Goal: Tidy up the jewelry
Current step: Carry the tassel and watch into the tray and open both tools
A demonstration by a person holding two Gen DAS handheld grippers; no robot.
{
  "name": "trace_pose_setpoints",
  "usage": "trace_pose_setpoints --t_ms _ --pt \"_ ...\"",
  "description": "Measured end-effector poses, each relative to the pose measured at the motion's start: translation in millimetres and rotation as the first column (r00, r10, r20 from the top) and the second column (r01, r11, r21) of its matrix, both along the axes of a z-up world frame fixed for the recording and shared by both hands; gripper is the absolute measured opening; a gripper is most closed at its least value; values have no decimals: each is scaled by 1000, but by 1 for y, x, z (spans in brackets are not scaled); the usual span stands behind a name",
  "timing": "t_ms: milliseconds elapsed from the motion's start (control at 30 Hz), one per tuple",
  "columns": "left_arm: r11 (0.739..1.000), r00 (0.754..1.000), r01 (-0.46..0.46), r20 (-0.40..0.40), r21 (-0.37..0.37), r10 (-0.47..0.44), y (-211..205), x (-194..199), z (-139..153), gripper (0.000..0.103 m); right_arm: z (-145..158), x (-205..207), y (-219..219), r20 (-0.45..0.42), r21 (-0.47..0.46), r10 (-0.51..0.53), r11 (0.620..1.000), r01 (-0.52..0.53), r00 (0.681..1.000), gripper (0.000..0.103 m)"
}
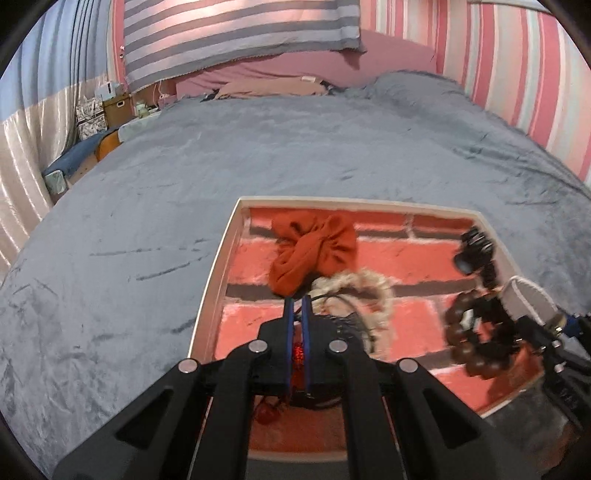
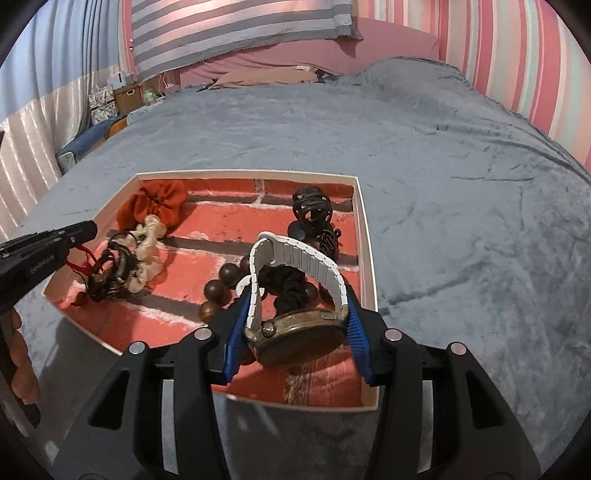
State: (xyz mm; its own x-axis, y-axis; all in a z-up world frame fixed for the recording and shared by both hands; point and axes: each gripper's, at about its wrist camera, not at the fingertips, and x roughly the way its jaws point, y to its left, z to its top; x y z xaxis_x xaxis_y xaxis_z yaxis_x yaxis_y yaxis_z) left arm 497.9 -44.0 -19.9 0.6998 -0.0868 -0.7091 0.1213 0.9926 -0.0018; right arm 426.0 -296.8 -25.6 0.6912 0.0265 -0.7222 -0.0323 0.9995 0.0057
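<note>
A shallow white-walled tray with a red brick-pattern floor lies on the grey bed; it also shows in the right wrist view. My left gripper is shut on a red beaded cord over the tray's left part; the cord hangs from it. My right gripper is shut on a watch with a white band, held over the tray's near right part. In the tray lie an orange scrunchie, a cream scrunchie, a dark wooden bead bracelet and a black hair claw.
A grey velvet blanket covers the bed around the tray. Pink pillows and a striped cloth are at the head of the bed. Boxes and clutter stand beyond the bed's left edge. A striped wall runs along the right.
</note>
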Motion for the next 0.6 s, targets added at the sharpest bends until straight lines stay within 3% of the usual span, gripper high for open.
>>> trace_pose_setpoints --t_ms 267,433,500,600 --pt "998 999 -26 -26 49 27 2 7 -24 5 -15 6 0 -7 -15 7 1000 -7 1000 48" --pt "998 1000 -15 -8 58 15 0 -3 -18 5 -14 4 1 -5 1 29 1000 -29 1000 57" --pt "998 1000 -6 3 56 6 0 -12 -13 6 -8 -2 2 20 1 38 999 -38 999 68" --pt "999 999 12 31 43 -14 -1 -33 4 6 6 -13 2 61 16 63 998 -64 996 75"
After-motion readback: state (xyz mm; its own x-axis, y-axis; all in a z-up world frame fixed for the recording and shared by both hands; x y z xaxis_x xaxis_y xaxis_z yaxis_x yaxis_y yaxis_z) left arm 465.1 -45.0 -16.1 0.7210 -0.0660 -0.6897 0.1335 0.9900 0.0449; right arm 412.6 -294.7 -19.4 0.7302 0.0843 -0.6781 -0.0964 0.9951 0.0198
